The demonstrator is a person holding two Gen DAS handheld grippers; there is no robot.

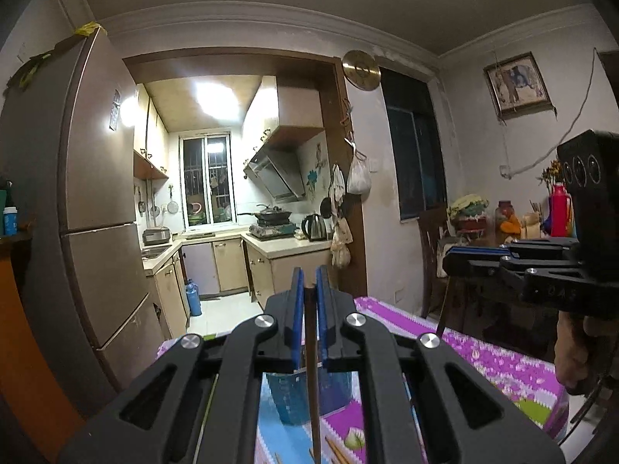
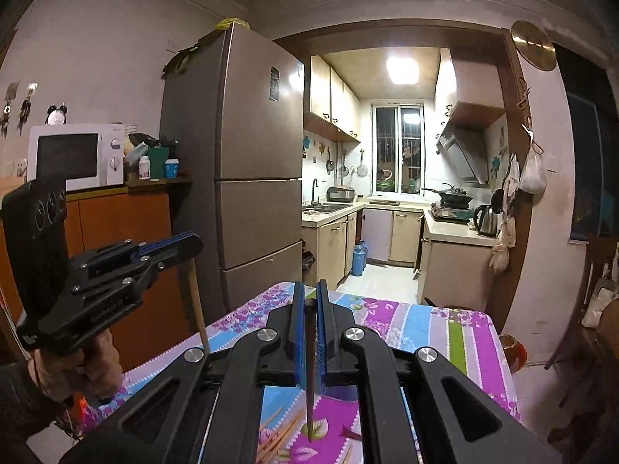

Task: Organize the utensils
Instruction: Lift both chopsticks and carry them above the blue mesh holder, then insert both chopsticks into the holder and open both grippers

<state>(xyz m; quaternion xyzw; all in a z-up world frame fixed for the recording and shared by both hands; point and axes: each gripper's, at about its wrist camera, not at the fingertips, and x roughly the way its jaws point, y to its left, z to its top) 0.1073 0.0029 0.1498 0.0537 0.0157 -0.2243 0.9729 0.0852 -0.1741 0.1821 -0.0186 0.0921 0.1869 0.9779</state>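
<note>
Each gripper pinches one chopstick between its blue pads, jaws pressed nearly together on the stick. The left gripper (image 1: pixel 308 282) holds a brown chopstick (image 1: pixel 314 386) hanging down directly over the blue cup (image 1: pixel 298 398) that stands on the floral tablecloth (image 1: pixel 483 359). The right gripper (image 2: pixel 308 294) holds a darker chopstick (image 2: pixel 309 379) that hangs tip-down above the cloth, apart from the cup. Hazard: each stick is gripped near its upper end only, so it can pivot or slip between the pads during a lowering move; a swinging tip may strike the cup rim and tip the cup (it looks light). Releasing from too high may let the stick bounce out. The two grippers work near each other, so a careless crossing may knock the sticks together. Count: two held chopsticks, one cup, and several loose chopsticks (image 2: pixel 278 437) lying on the cloth, at least three, the rest hidden by the gripper bodies.
</note>
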